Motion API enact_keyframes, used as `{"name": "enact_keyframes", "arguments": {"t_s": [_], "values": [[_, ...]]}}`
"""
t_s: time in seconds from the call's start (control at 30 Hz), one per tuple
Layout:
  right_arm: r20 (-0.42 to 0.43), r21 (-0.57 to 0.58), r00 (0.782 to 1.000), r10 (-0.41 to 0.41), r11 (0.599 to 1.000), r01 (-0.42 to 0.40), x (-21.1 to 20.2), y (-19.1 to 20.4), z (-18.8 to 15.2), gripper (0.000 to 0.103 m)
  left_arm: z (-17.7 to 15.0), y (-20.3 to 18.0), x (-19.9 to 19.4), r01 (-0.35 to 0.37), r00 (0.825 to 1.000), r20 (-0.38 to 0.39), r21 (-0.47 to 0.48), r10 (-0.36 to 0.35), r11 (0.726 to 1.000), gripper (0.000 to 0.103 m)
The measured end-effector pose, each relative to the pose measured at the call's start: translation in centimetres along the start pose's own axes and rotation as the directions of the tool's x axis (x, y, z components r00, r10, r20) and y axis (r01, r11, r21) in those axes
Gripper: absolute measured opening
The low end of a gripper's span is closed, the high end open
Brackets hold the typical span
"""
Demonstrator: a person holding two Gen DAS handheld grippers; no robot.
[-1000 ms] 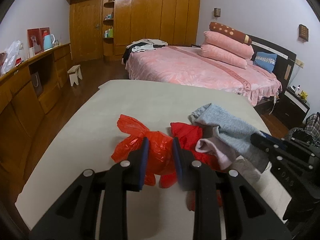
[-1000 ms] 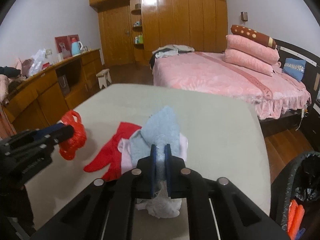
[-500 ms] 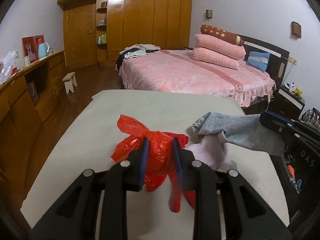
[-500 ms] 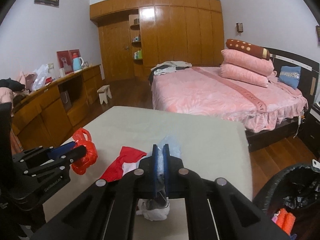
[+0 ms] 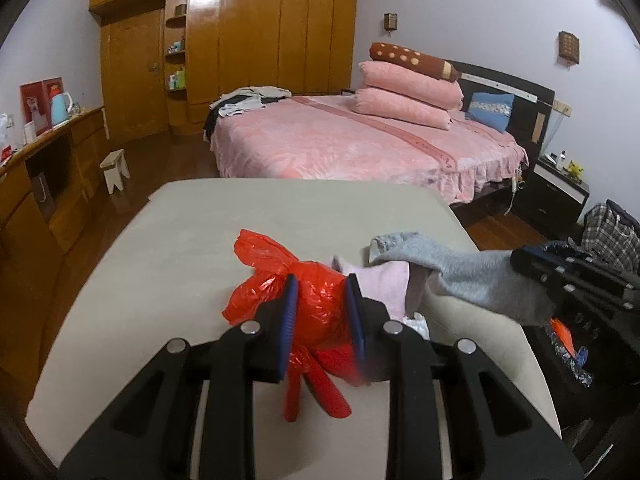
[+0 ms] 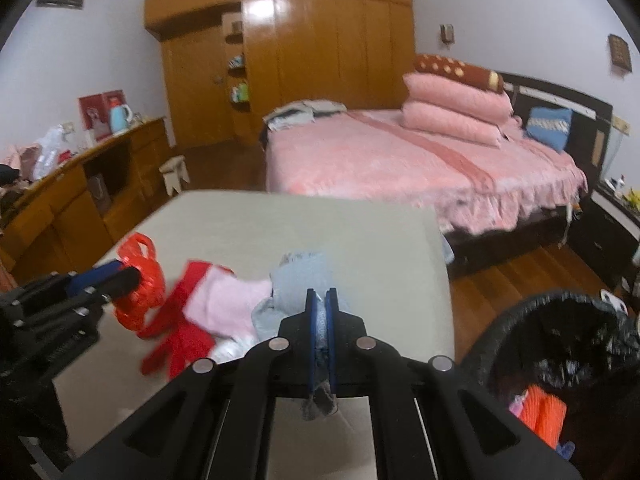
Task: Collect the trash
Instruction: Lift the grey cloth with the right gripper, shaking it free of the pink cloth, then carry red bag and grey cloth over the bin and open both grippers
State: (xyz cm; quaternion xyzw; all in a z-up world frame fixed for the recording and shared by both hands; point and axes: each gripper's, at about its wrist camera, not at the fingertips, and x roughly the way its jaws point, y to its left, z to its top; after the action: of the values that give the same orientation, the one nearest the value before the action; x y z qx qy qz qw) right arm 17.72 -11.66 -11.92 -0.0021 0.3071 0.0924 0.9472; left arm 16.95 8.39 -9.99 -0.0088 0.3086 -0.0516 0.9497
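My left gripper (image 5: pixel 320 300) is shut on a crumpled red plastic bag (image 5: pixel 316 304) and holds it above the beige table (image 5: pixel 180 240); a red cloth (image 5: pixel 332 384) hangs under it. My right gripper (image 6: pixel 320 316) is shut on a grey sock (image 6: pixel 304 280), which stretches across the left wrist view (image 5: pixel 472 276). A pink cloth (image 6: pixel 228 304) and a red cloth (image 6: pixel 180 340) hang or lie between the two grippers. A black-lined trash bin (image 6: pixel 560 344) stands right of the table, with an orange item (image 6: pixel 540 404) inside.
A pink bed (image 5: pixel 340 144) with stacked pillows stands behind the table. A wooden counter (image 6: pixel 80 184) runs along the left wall, a small stool (image 5: pixel 116 168) beside it. A dark nightstand (image 5: pixel 560 192) and a plaid bag (image 5: pixel 612 232) are at the right.
Both grippers have lifted and shifted right toward the bin with their loads. The grey sock is pulled away from the pile and stretched out. The bin shows larger in the right wrist view.
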Motion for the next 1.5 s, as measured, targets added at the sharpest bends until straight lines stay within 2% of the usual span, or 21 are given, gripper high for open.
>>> {"name": "enact_keyframes", "arguments": {"t_s": [0.33, 0.37, 0.43, 0.47, 0.5, 0.53, 0.6, 0.7, 0.77, 0.8, 0.83, 0.87, 0.9, 0.97, 1.07, 1.5], "values": [[-0.086, 0.016, 0.996, 0.001, 1.000, 0.001, 4.4, -1.0, -1.8, 0.007, -0.6, -0.2, 3.2, 0.010, 1.000, -0.014, 0.013, -0.010, 1.000, 0.023], [-0.090, 0.018, 0.996, 0.005, 1.000, -0.003, 4.6, -0.9, -2.0, 0.011, -0.6, -0.1, 3.2, 0.009, 1.000, -0.012, 0.017, -0.008, 1.000, 0.023], [-0.109, 0.023, 0.994, 0.023, 1.000, -0.021, 5.4, -0.8, -2.1, 0.028, -0.6, -0.2, 3.5, 0.004, 1.000, -0.010, 0.026, -0.004, 1.000, 0.023], [-0.117, 0.032, 0.993, 0.033, 0.999, -0.030, 5.9, -0.8, -2.1, 0.041, -0.7, -0.1, 3.6, 0.002, 1.000, -0.012, 0.029, -0.002, 1.000, 0.023], [-0.122, 0.038, 0.992, 0.045, 0.998, -0.041, 6.2, -0.8, -2.0, 0.046, -0.7, 0.0, 3.7, 0.001, 1.000, -0.014, 0.029, -0.001, 1.000, 0.023], [-0.126, 0.039, 0.991, 0.048, 0.998, -0.044, 6.4, -0.7, -2.1, 0.048, -0.8, 0.2, 3.9, 0.001, 1.000, -0.017, 0.024, 0.000, 1.000, 0.023], [-0.148, 0.036, 0.988, 0.047, 0.998, -0.042, 7.4, -0.4, -2.0, 0.059, -0.7, 0.4, 4.1, -0.001, 1.000, -0.018, 0.019, 0.002, 1.000, 0.023], [-0.175, 0.037, 0.983, 0.049, 0.998, -0.043, 8.6, 0.0, -2.0, 0.061, -0.5, 0.6, 4.2, -0.004, 1.000, -0.018, 0.014, 0.005, 1.000, 0.023], [-0.197, 0.038, 0.979, 0.046, 0.999, -0.040, 9.4, 0.2, -2.1, 0.061, -0.4, 0.6, 4.4, -0.009, 1.000, -0.018, 0.015, 0.009, 1.000, 0.023], [-0.205, 0.038, 0.978, 0.048, 0.998, -0.041, 9.6, 0.3, -2.1, 0.056, -0.4, 0.7, 4.5, -0.011, 1.000, -0.019, 0.015, 0.011, 1.000, 0.023], [-0.208, 0.039, 0.977, 0.050, 0.998, -0.043, 9.7, 0.4, -2.1, 0.049, -0.4, 0.8, 4.5, -0.012, 1.000, -0.020, 0.013, 0.012, 1.000, 0.023], [-0.211, 0.042, 0.976, 0.058, 0.998, -0.050, 9.8, 0.4, -2.1, 0.036, -0.4, 0.8, 4.6, -0.013, 1.000, -0.020, 0.011, 0.014, 1.000, 0.023], [-0.211, 0.047, 0.974, 0.077, 0.997, -0.068, 9.7, 0.5, -2.2, 0.028, -0.4, 0.8, 4.6, -0.016, 1.000, -0.021, 0.009, 0.016, 1.000, 0.023], [-0.194, 0.045, 0.978, 0.082, 0.996, -0.075, 9.3, 0.5, -2.1, 0.017, -0.4, 0.9, 4.5, -0.017, 1.000, -0.021, 0.006, 0.018, 1.000, 0.023], [-0.143, 0.033, 0.986, 0.083, 0.996, -0.079, 8.2, 0.6, -1.6, 0.008, -0.3, 0.9, 4.4, -0.020, 1.000, -0.017, 0.007, 0.020, 1.000, 0.023], [-0.009, 0.058, 0.997, 0.080, 0.995, -0.080, 3.3, -0.7, 1.9, 0.005, 1.1, -1.1, 2.2, 0.010, 1.000, 0.024, 0.024, -0.011, 1.000, 0.023]]}}
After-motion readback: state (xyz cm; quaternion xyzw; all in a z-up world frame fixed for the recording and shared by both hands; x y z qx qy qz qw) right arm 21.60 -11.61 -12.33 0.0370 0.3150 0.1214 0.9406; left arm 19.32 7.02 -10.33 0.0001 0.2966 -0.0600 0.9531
